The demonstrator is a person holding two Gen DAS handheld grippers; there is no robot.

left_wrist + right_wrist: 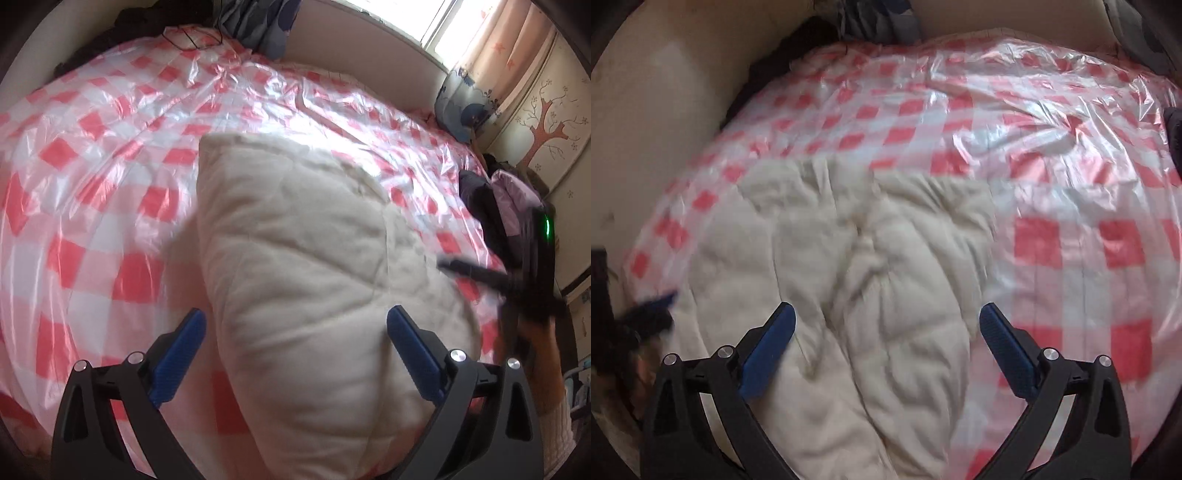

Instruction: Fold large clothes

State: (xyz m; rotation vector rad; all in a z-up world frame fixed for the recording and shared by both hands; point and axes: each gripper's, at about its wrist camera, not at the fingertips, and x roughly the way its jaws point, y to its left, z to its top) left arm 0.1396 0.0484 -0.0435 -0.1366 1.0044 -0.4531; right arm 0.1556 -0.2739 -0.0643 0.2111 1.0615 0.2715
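Cream garment (295,258) blurred; near end cut off behind spread left claw (295,350).

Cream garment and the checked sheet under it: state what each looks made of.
Cream garment: looks like soft padded fabric, matte, with stitched quilt lines and puffy panels; possibly a down-type coat. Checked sheet: thin plastic film, glossy, with bright glare and sharp crinkles.

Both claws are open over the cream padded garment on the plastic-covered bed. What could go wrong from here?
1. The cream garment is thick and puffy; an open left claw or right claw may pinch only one layer, and the fold could spring back.
2. The checkered plastic sheet looks slick and wrinkled; the garment could slide, or a claw could snag the plastic.
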